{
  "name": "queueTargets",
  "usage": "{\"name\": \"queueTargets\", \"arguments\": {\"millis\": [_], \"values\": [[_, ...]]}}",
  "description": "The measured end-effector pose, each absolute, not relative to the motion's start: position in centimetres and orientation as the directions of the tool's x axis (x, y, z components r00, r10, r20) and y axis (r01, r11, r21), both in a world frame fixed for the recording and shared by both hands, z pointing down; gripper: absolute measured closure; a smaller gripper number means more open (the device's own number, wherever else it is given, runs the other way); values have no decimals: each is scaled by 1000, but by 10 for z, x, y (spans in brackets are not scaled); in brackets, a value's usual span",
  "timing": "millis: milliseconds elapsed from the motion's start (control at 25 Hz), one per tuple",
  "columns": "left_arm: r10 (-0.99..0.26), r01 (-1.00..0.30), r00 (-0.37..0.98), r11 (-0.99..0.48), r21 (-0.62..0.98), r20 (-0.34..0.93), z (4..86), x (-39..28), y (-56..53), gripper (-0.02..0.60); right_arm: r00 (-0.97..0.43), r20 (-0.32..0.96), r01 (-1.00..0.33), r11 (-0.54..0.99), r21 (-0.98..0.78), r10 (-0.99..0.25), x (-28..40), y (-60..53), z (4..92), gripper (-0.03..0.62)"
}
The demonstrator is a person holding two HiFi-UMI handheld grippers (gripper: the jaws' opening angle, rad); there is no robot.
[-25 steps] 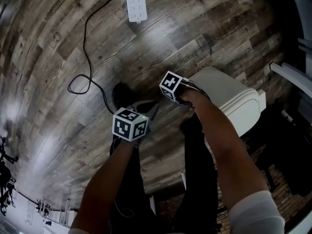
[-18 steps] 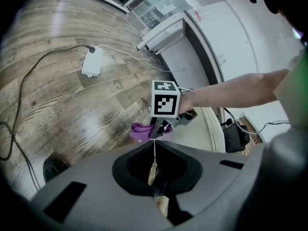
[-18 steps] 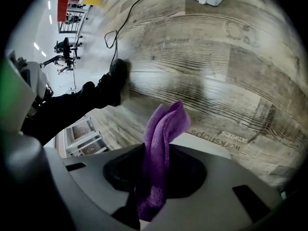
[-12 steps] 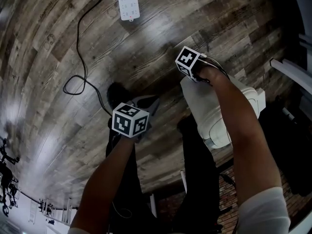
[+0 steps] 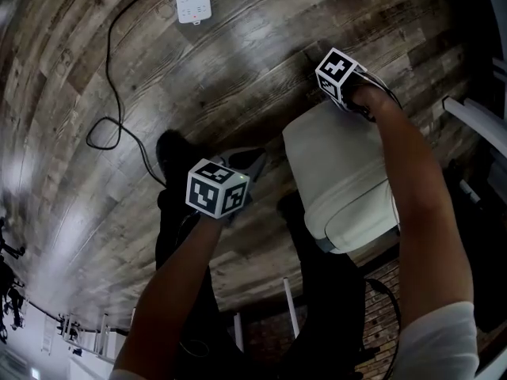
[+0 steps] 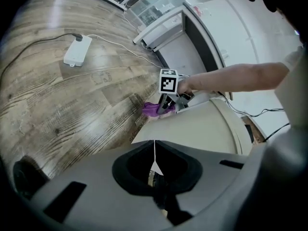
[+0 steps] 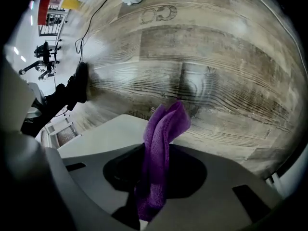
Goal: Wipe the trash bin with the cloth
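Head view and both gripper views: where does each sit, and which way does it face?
Head view: on the head, facing down at floor and trash bin; forearms, legs show.
Left gripper view: on the left gripper, facing the right gripper by the bin; right forearm shows.
Right gripper view: on that gripper, facing floor past the cloth; a shoe shows.
Both gripper views share bin and cloth.

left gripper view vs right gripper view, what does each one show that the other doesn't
Only the left gripper view: the right gripper seen from outside, its marker cube, the forearm, and the shut, empty claw of the left gripper. Only the right gripper view: the cloth close up, clamped in that claw. Both: cloth, trash bin, wood floor.
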State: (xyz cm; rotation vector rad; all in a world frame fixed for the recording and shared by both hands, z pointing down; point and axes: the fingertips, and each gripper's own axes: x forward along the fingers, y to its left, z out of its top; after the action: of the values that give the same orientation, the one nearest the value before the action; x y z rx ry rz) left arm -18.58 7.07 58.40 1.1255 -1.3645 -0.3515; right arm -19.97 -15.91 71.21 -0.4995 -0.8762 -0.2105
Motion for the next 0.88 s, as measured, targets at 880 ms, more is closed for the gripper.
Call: {"name": "queueTargets", "arguments": {"millis": [880], "values": [[-757, -388, 254, 491, 780, 602, 623, -165, 68, 577, 795, 578, 457, 809, -369, -186, -154, -212, 749, 487]]}}
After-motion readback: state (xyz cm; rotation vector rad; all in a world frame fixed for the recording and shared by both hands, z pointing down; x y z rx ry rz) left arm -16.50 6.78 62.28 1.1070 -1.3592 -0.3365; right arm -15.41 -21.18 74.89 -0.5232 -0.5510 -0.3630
